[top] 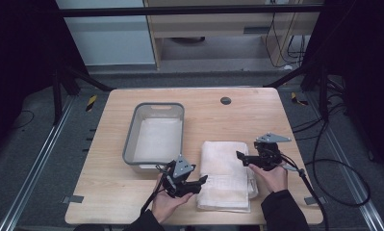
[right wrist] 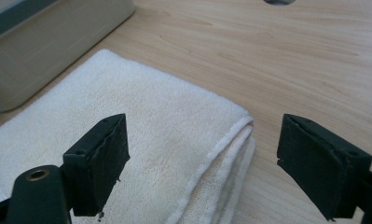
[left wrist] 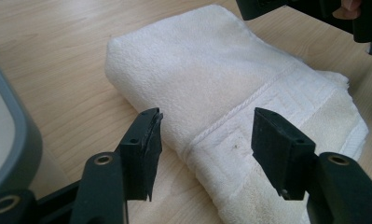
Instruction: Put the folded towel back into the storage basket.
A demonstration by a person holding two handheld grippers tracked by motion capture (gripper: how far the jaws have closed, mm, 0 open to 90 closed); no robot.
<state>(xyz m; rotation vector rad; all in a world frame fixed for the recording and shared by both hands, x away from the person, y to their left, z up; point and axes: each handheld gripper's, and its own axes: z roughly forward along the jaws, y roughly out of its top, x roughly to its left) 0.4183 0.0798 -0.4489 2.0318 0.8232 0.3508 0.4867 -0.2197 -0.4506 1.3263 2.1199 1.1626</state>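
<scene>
My left gripper [top: 202, 180] gapes at the folded white terry towel's [top: 226, 173] near-left edge. My right gripper [top: 239, 156], also spread, hangs over its far-right corner, gripping nothing.

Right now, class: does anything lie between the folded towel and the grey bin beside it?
Nothing visible does. Bare table separates the towel from the grey bin; the left gripper, jaws open, hovers at the towel's near-left edge.

I see a grey plastic bin [top: 132, 139] on the wooden table [top: 108, 192], left of a folded white towel [top: 225, 173].
</scene>
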